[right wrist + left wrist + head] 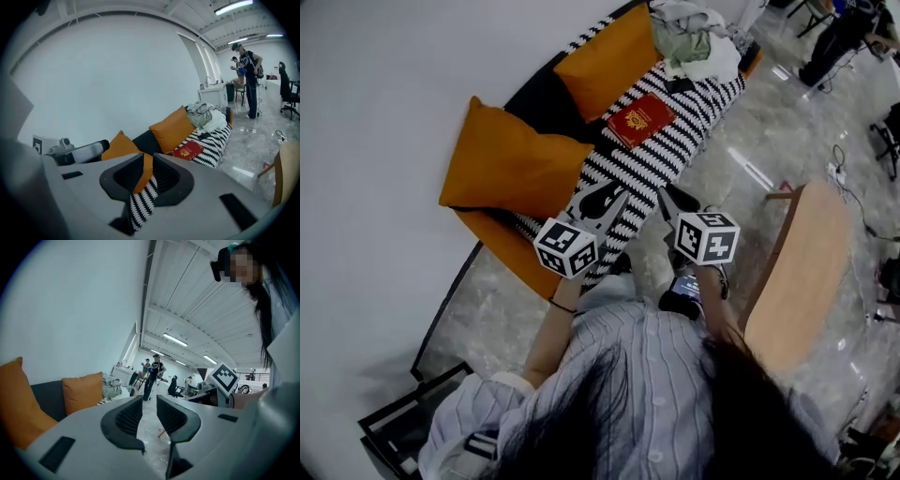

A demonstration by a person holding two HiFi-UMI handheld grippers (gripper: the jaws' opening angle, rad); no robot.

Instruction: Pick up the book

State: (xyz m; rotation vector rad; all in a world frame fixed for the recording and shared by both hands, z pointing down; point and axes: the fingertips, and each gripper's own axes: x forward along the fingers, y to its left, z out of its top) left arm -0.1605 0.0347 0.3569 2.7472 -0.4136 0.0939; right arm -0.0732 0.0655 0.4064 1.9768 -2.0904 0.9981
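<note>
The red book (640, 119) lies flat on the striped sofa seat (673, 150), well ahead of both grippers, its long axis roughly along the seat; left gripper (614, 199) and right gripper (667, 199) are closed and empty, the right aimed closer to it.

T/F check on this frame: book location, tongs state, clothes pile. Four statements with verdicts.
1. The red book lies on the striped sofa. True.
2. The left tongs hold the book. False: they are shut on nothing, and the book lies untouched.
3. The right tongs are shut and empty. True.
4. The clothes pile covers the book. False: it lies farther along the sofa, apart from the book.
</note>
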